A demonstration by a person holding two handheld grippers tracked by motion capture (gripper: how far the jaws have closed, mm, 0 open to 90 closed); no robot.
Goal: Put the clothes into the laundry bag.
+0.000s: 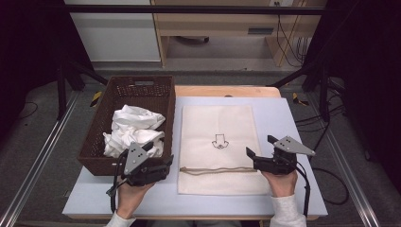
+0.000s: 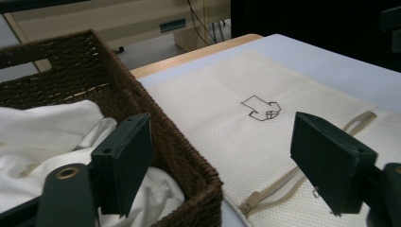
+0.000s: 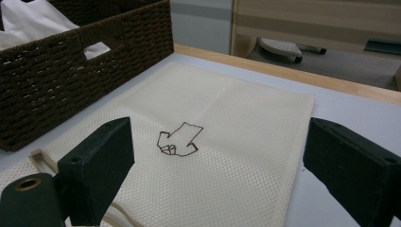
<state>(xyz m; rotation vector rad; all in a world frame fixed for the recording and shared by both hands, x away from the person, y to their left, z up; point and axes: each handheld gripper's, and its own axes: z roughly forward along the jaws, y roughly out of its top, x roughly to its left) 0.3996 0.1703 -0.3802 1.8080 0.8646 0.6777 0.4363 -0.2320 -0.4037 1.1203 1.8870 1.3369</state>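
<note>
You are working in what is looking like a lab or test room: a table [image 1: 293, 123] with a pale blue top is sitting inside a black metal frame [image 1: 189, 9], with rails [image 1: 42, 151] running along the grey floor on both sides. Loose cables [image 1: 288, 38] are hanging by light wooden furniture [image 1: 213, 23] behind (a recording rig, not a home).

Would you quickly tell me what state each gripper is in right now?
Left gripper: jaws open, holding nothing.
Right gripper: jaws open, holding nothing.
</note>
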